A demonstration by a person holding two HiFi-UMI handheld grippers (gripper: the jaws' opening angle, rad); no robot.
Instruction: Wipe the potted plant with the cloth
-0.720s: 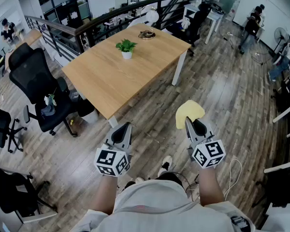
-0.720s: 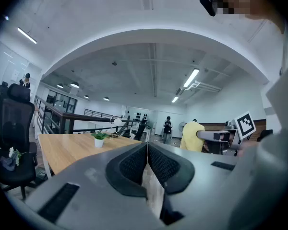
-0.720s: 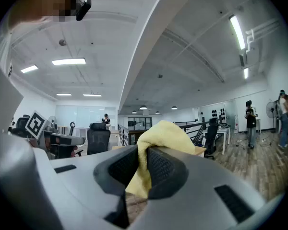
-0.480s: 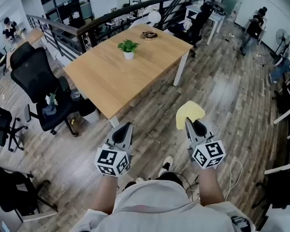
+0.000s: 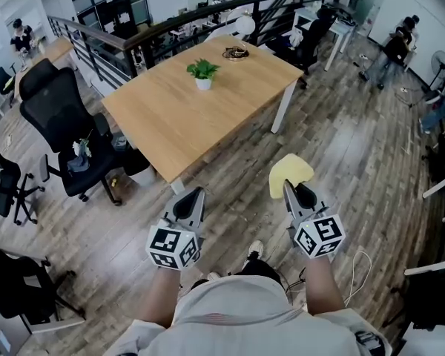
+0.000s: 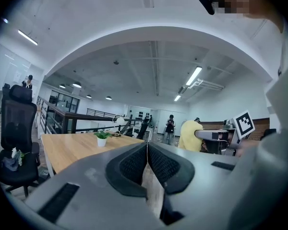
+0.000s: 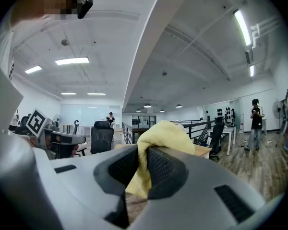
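Note:
A small green potted plant (image 5: 202, 73) in a white pot stands on the far part of a wooden table (image 5: 178, 117); the left gripper view shows the plant (image 6: 102, 137) far off. My right gripper (image 5: 290, 188) is shut on a yellow cloth (image 5: 288, 173), which bunches over the jaws in the right gripper view, the cloth (image 7: 159, 137) pinched between them. My left gripper (image 5: 193, 194) is shut with nothing between its jaws (image 6: 147, 150). Both grippers hang over the wooden floor, short of the table's near corner.
Black office chairs (image 5: 58, 124) stand left of the table. A dark coil of cable (image 5: 235, 52) lies at the table's far end. A railing (image 5: 170, 28) runs behind it. People (image 5: 395, 50) stand at desks to the far right.
The view has crept forward a little: table and plant sit slightly lower and more to the right in the head view. Both grippers keep their pose, the cloth still held.

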